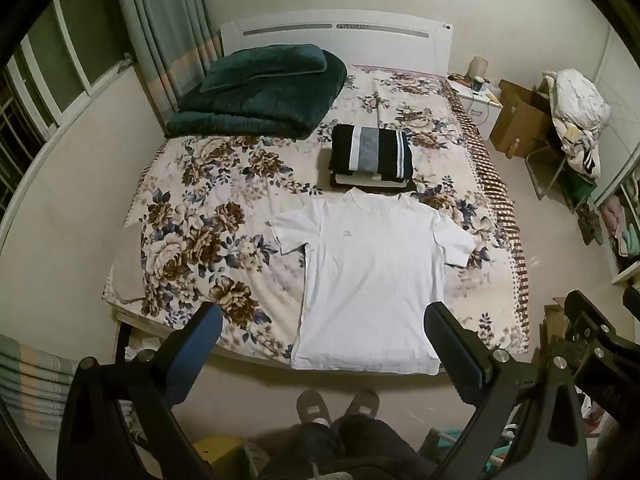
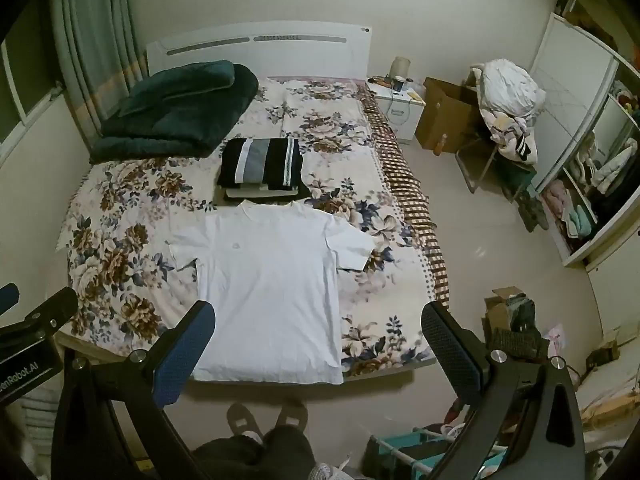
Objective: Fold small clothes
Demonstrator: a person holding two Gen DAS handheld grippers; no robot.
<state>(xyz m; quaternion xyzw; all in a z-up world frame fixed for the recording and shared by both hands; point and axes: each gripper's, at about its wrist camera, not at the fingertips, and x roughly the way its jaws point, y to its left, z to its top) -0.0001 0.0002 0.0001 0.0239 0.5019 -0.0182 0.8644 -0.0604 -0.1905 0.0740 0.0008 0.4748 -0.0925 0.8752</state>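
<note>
1. Left gripper [image 1: 322, 320] hangs above the bed's near edge, jaws spread wide, holding nothing.
2. Right gripper [image 2: 318, 320] likewise gapes empty.
3. White short-sleeved cotton T-shirt [image 1: 372, 276] lies flat on the floral bedsheet [image 1: 192, 232], near a stack of folded dark clothes [image 1: 370, 156].

A bed [image 1: 192, 216] with a floral cover holds a white T-shirt [image 1: 372, 280] spread flat, a stack of folded clothes [image 1: 370, 156] just beyond its collar, possibly touching, and a folded dark green blanket [image 1: 260, 96] by the headboard.
</note>
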